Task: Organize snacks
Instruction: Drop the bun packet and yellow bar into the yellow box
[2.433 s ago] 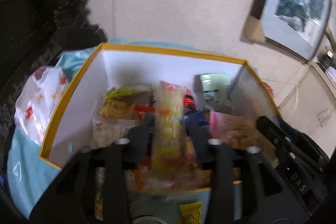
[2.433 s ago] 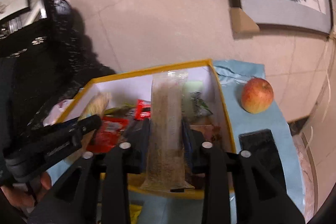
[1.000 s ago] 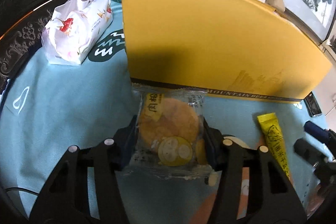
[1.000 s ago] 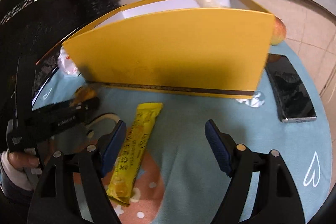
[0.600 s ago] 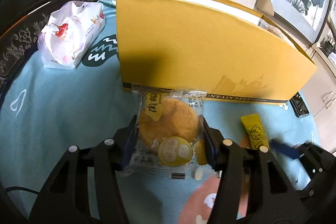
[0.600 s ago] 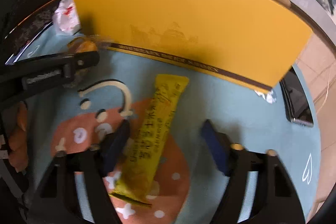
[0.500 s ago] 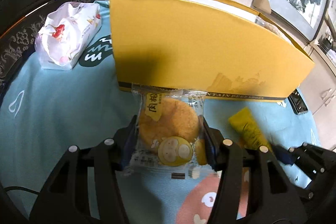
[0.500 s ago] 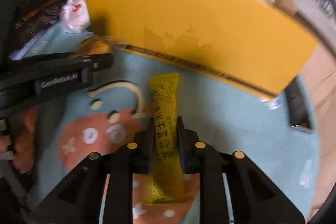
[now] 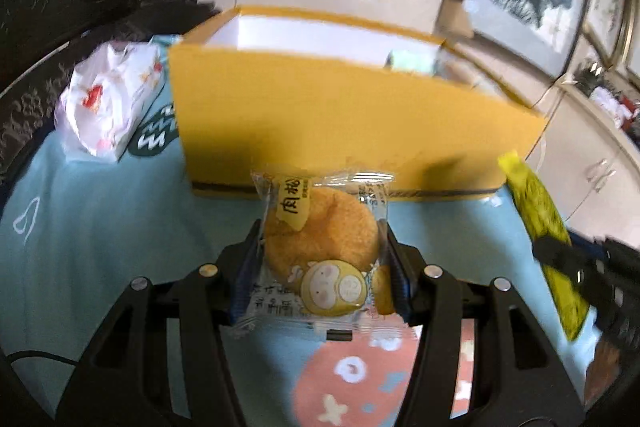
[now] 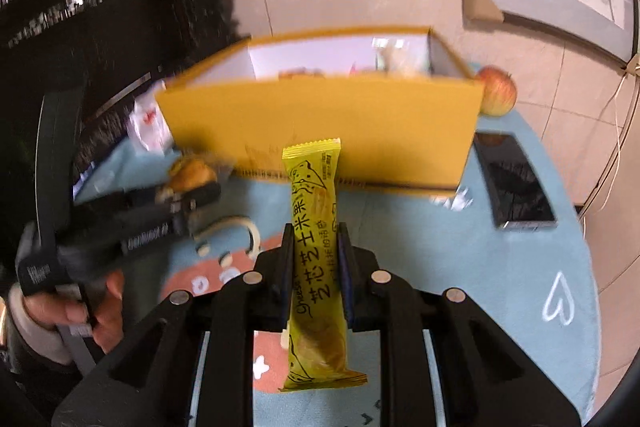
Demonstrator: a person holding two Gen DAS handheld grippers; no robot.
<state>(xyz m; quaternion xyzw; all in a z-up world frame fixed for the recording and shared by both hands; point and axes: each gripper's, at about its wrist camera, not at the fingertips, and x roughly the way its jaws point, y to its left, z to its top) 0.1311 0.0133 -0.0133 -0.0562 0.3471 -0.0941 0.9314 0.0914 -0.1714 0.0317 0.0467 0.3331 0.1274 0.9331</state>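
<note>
A: What has moved?
B: My right fingers (image 10: 314,259) have clamped onto the yellow cheese stick (image 10: 316,247) and lifted it off the counter (image 10: 460,267); my left fingers (image 9: 320,267) grip the round cake packet (image 9: 320,247)

A: Where from the yellow box (image 10: 320,115)?
B: Both hang before its near wall, below the rim; the stick's long axis points at the box, which I judge lies ahead and higher

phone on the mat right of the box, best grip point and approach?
Phone lies flat, screen up, on the blue mat, long axis running away from the right wrist camera. Probably pinch across its narrow width, on the two long edges near the middle, coming down from above. The flat pose leaves no face to grab; its left edge is close to the yellow box, so keep that finger slim.
</note>
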